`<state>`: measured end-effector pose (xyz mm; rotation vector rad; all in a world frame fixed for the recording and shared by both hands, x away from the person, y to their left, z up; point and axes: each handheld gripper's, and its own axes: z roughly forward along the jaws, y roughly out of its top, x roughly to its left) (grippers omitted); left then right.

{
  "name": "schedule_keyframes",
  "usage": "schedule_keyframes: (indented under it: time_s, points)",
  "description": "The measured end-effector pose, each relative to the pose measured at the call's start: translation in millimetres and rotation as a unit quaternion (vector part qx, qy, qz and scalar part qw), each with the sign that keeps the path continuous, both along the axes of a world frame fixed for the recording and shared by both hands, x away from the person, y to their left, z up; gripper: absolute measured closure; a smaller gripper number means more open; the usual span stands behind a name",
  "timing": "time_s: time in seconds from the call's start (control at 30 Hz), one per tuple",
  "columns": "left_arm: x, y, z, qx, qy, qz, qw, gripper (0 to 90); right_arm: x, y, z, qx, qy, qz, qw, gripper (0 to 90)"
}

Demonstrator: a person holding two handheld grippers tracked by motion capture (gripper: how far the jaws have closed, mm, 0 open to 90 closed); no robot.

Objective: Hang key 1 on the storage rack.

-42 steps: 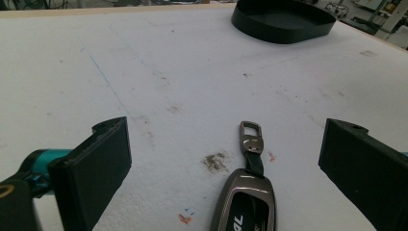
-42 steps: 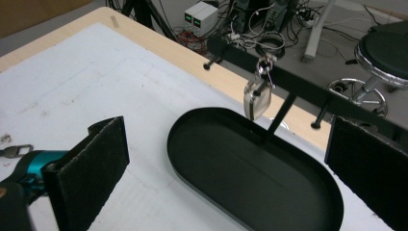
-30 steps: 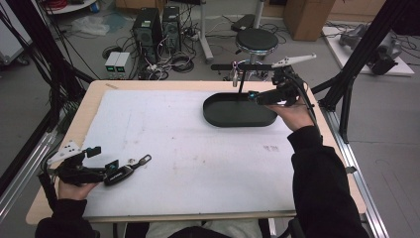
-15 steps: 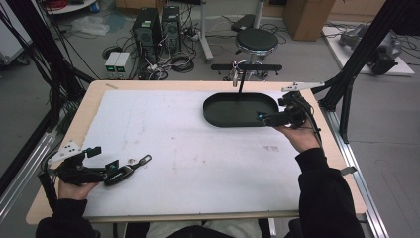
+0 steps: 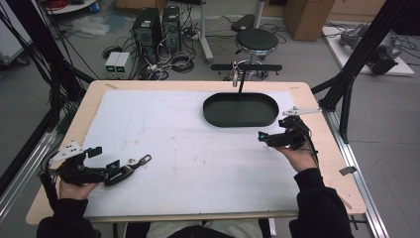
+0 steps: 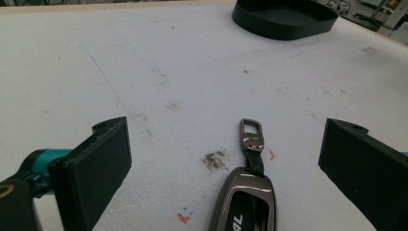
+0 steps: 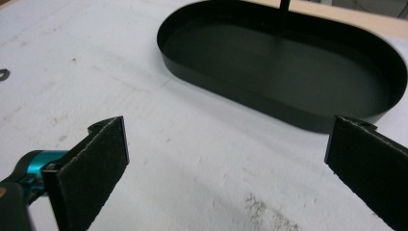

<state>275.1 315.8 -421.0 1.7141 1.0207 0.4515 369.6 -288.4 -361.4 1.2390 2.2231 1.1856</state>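
Observation:
A dark metallic key fob (image 6: 248, 202) with a strap and a metal clip (image 6: 251, 132) lies flat on the white table mat. My left gripper (image 6: 226, 134) stands open around it, one jaw on each side, neither touching it. From above, the fob (image 5: 131, 167) rests at the table's front left, just off the left gripper (image 5: 106, 158). A black oval tray (image 5: 241, 119) sits at the back right, with nothing in it. My right gripper (image 5: 263, 139) hovers open just in front of the tray's (image 7: 288, 62) near right end, with nothing between its jaws.
A black post with a crossbar (image 5: 245, 68) rises from the tray's far side, with something small and silvery hanging from it. The white mat (image 5: 188, 163) covers most of the wooden table. Black frame struts (image 5: 346, 99) stand at the right edge.
My right gripper has drawn back from over the tray's right end toward the person, and is now off the tray. The left gripper and fob have stayed put.

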Motion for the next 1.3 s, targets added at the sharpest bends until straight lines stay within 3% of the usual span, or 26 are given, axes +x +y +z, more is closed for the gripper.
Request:
schedule_keyframes:
  time_s: [0.57,0.8,1.1,1.3]
  points:
    - [-0.1,0.1,-0.5,0.002,0.002,0.002,1.0,4.7,-16.4,-16.5,-33.9,0.009,0.019,-0.006,0.9998,0.8]
    - [-0.1,0.1,-0.7,0.004,0.003,0.002,1.0,4.7,-27.8,-19.3,-42.6,0.0,0.001,-0.007,1.0,0.8]
    - [-0.5,-0.3,-0.8,0.004,0.005,0.0,1.0,4.7,-34.4,-20.1,-54.8,0.005,0.013,-0.007,0.9999,0.8]
    - [0.7,-1.3,-1.8,0.007,0.01,-0.004,0.9999,4.7,-41.5,-20.6,-56.3,0.013,-0.002,-0.007,0.9999,0.8]
